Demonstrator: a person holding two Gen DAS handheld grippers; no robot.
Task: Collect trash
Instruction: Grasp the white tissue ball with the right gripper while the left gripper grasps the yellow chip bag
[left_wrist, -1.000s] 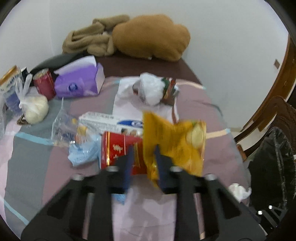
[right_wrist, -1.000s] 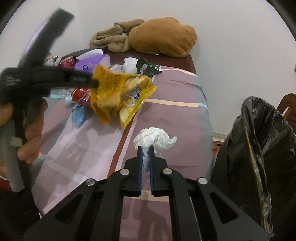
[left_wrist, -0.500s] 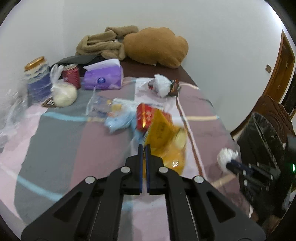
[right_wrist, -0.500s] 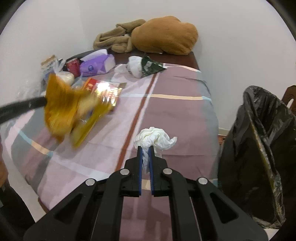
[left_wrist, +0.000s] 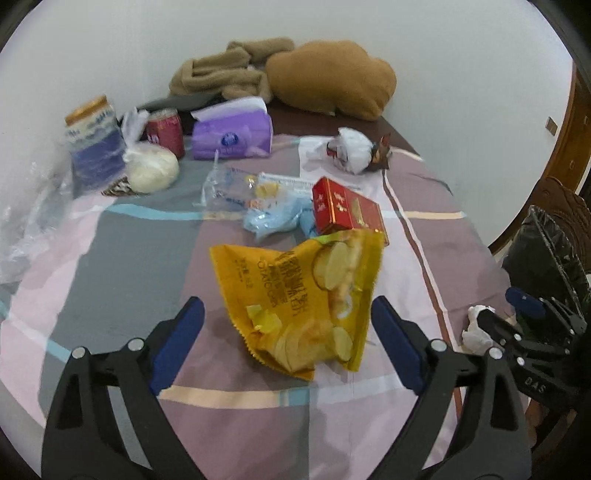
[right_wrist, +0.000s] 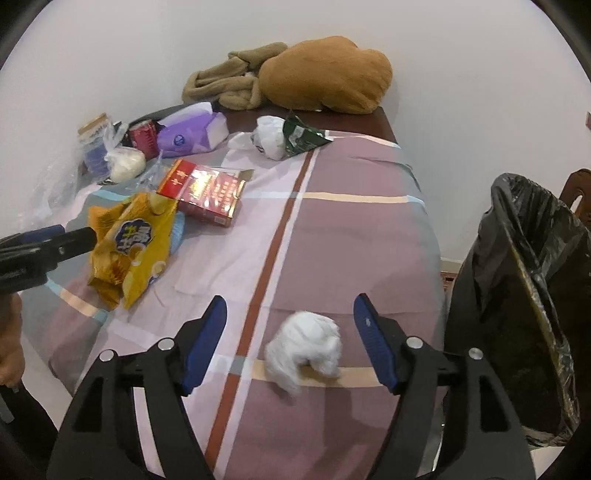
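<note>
A yellow chip bag (left_wrist: 303, 295) sits loose on the striped tablecloth between the fingers of my left gripper (left_wrist: 287, 306). Its jaws are opening and neither pad touches the bag. From the right wrist the same chip bag (right_wrist: 129, 243) lies just off the left gripper's fingertips (right_wrist: 74, 236). A crumpled white tissue wad (right_wrist: 306, 347), blurred, is loose between the fingers of my right gripper (right_wrist: 291, 305), whose jaws are also opening clear of it. A black trash bag (right_wrist: 524, 295) stands open beside the table's right edge.
A red box (left_wrist: 347, 210), blue plastic scraps (left_wrist: 273, 218), a purple tissue pack (left_wrist: 232, 136), a red can (left_wrist: 166, 129), a jar (left_wrist: 94, 144) and a white knotted bag (left_wrist: 351, 147) lie further back. A brown cushion (left_wrist: 332, 77) is against the wall.
Both grippers went from shut to wide open. The left one swung the chip bag back over the table and let it go. The tissue wad dropped out of the right one.
</note>
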